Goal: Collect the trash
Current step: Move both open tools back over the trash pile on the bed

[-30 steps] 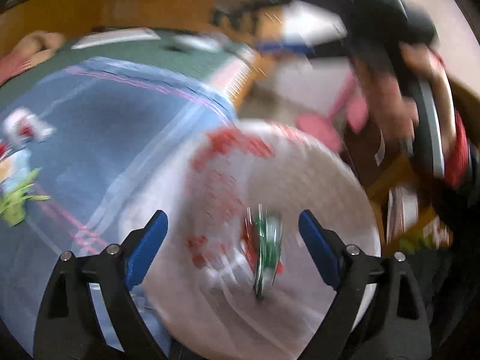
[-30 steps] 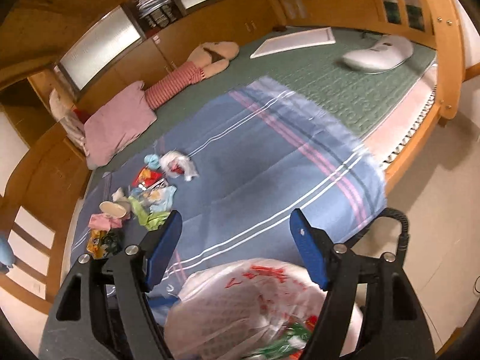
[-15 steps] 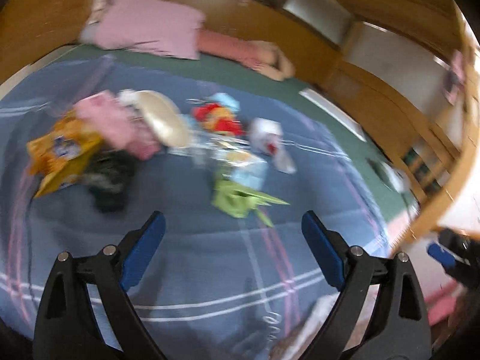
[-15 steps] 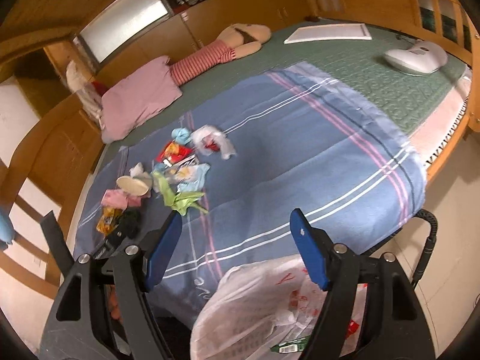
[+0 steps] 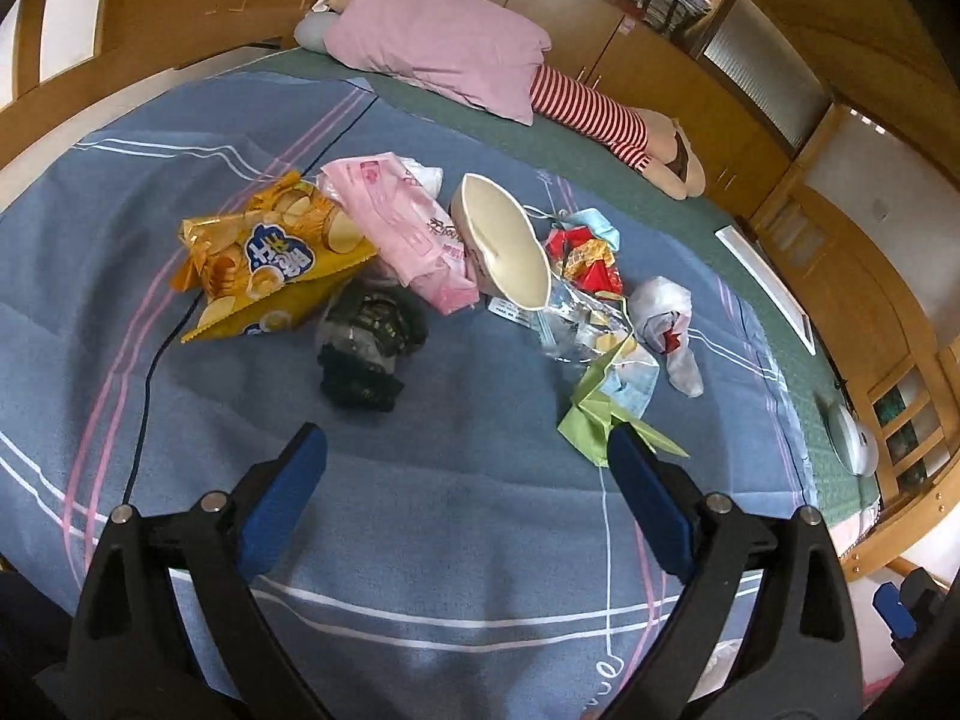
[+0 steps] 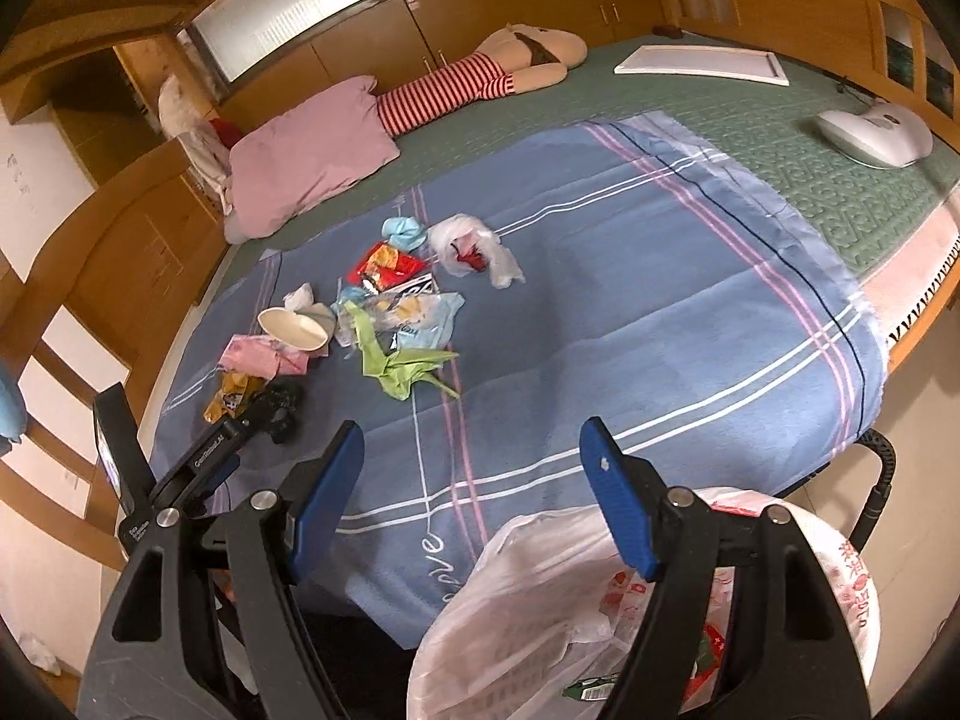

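Left wrist view: left claw [image 5: 467, 456] has just been opening, wide and empty above the blue blanket [image 5: 480, 540], trash pile [image 5: 420, 264] ahead; right claw [image 6: 471, 453] gapes empty over the bag [image 6: 540, 588]

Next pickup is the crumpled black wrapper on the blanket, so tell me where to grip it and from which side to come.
Grip the black wrapper across its crumpled middle, coming from above on the near side with the open left gripper. It is a raised, bunched lump, so the folds give the pads something to pinch. Its far edge looks to touch the yellow chip bag and pink packet; near side is free.
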`<state>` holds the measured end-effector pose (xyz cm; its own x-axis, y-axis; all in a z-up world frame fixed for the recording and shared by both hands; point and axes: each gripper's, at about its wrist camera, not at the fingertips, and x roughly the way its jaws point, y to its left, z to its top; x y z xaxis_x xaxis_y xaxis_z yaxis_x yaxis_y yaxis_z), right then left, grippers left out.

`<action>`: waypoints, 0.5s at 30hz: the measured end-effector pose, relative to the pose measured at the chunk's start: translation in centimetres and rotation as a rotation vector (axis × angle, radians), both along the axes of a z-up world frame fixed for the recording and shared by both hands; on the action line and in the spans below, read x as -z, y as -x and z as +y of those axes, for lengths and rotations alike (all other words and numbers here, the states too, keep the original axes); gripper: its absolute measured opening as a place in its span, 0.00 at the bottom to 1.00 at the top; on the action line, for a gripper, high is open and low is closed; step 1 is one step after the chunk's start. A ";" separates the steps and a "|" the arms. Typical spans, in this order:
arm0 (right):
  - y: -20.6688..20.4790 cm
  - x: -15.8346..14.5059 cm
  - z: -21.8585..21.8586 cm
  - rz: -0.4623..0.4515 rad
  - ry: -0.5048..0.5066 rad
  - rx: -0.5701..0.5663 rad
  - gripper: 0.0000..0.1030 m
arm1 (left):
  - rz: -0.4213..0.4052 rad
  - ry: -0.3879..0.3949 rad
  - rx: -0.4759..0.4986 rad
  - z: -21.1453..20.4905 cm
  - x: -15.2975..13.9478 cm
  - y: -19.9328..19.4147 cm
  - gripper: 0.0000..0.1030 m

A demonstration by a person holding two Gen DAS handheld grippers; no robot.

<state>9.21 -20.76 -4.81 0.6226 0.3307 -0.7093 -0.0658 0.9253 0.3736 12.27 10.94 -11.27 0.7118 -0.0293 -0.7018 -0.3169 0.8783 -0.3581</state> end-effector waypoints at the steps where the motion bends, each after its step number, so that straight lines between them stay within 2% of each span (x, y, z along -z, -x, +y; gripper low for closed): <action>1: 0.0 0.0 0.1 0.001 0.001 -0.004 0.71 | 0.002 -0.001 0.003 -0.1 0.0 0.0 0.91; 15: -0.1 1.2 1.1 0.027 0.008 -0.031 0.71 | 0.001 -0.011 -0.027 0.2 0.2 0.3 0.91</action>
